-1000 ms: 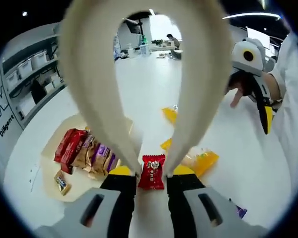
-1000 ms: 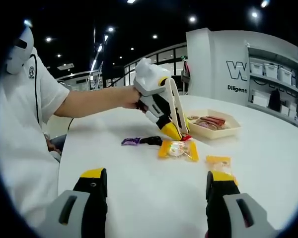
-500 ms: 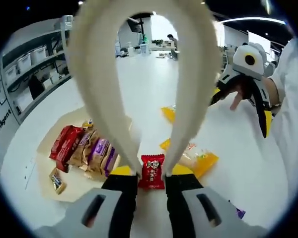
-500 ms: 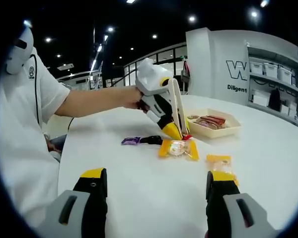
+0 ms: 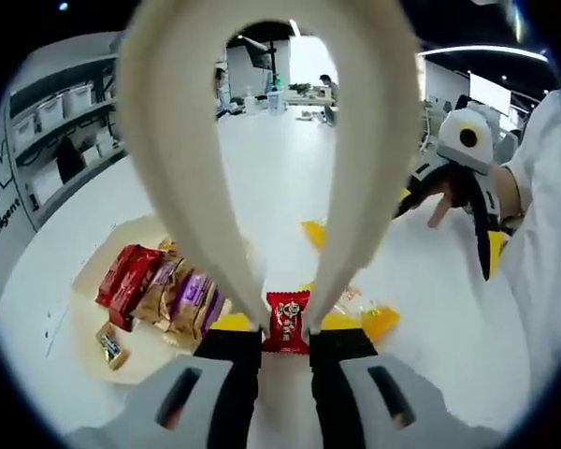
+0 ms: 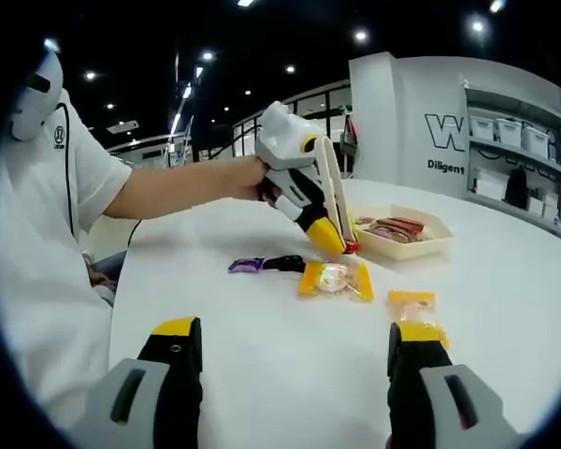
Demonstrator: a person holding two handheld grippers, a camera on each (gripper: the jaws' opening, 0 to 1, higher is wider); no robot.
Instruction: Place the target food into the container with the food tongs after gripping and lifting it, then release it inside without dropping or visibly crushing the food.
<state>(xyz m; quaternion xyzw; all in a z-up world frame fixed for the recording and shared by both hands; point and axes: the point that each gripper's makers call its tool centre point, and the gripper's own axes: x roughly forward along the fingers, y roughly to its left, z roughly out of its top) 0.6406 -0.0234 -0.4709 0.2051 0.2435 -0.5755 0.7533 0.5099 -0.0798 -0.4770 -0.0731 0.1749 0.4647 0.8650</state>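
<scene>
The left gripper (image 5: 285, 335), its fingers shut on cream food tongs (image 5: 262, 140), pinches a small red snack packet (image 5: 287, 322), light and crushable, by its side edges above the tabletop (image 5: 280, 178), near the snack tray (image 5: 93, 323).

Bright overhead spots, fisheye edges perhaps blurred

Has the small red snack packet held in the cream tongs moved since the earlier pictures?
Yes. In the right gripper view the red snack packet has risen off the white table, above the orange packet.
</scene>
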